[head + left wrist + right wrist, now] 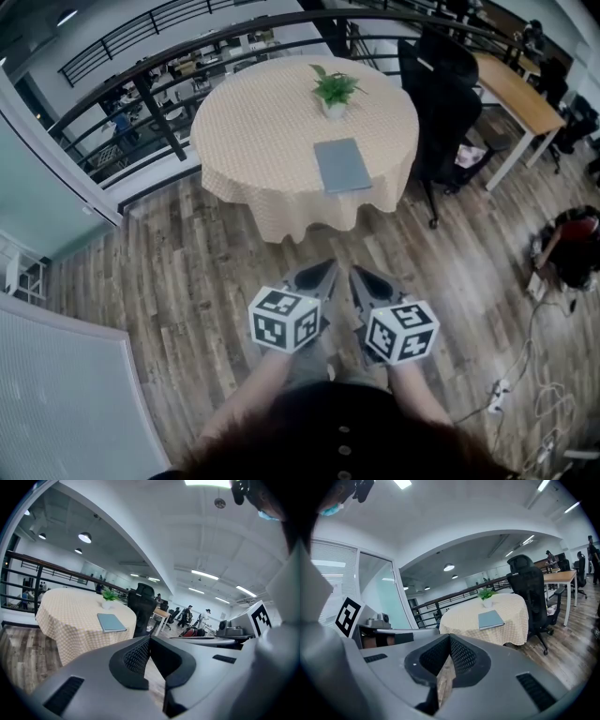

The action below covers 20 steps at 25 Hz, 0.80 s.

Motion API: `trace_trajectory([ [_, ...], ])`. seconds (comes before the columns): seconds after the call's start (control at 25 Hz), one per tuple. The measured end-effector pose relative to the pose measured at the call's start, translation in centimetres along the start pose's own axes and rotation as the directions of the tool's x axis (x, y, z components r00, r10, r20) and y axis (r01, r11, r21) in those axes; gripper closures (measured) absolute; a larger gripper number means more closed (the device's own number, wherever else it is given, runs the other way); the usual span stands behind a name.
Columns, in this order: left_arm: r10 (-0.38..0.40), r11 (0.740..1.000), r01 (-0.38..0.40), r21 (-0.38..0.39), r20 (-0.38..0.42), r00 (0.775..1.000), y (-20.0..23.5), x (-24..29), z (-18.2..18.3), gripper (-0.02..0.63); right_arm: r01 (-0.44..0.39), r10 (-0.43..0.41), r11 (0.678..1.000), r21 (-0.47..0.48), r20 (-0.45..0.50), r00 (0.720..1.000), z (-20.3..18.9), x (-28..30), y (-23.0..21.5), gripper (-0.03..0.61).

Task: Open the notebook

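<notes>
Field notes, head view first.

- Wooden floor [187,281]: the person is standing on it, short of the table, with bare boards lying between.
- Round table [244,141], draped in a pale checked cloth: it is being faced almost square on.
- Black office chair [441,94]: it is parked just beside the table's right edge.
- Left gripper [317,277] and right gripper [368,281]: both are being held side by side at waist level, angled slightly downward, tips turned a little toward each other. In each gripper view the jaws are seen clenched tip to tip, with nothing being grasped.
- Notebook [342,165]: it is lying flat and closed, grey-blue cover up, on the near right part of the table, close to the rim facing the person. It is lying straight ahead of the jaws and well apart from them. Its long axis is running roughly away from the person, with a short edge nearest. It is sitting about midway between the two lines of approach, so neither gripper is judged clearly nearer. The spine side cannot be told.
- Potted plant [334,91]: it is standing beyond the notebook's far end, near but apart from it.
</notes>
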State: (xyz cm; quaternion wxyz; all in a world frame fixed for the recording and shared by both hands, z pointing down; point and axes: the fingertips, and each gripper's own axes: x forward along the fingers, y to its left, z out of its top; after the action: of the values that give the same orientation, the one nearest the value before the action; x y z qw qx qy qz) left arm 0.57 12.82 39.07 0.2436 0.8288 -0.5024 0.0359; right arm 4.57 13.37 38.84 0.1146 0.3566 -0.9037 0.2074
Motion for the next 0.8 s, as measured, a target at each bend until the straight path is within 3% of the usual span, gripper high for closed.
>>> trace_trajectory([
  [0.8,-0.028,0.999,0.023,-0.049,-0.093,0.995,11.1,10.2,5.3,0.604,0.044,-0.043,0.999,0.006,-0.051,0.998,6.6,14.0,-6.2,0.568],
])
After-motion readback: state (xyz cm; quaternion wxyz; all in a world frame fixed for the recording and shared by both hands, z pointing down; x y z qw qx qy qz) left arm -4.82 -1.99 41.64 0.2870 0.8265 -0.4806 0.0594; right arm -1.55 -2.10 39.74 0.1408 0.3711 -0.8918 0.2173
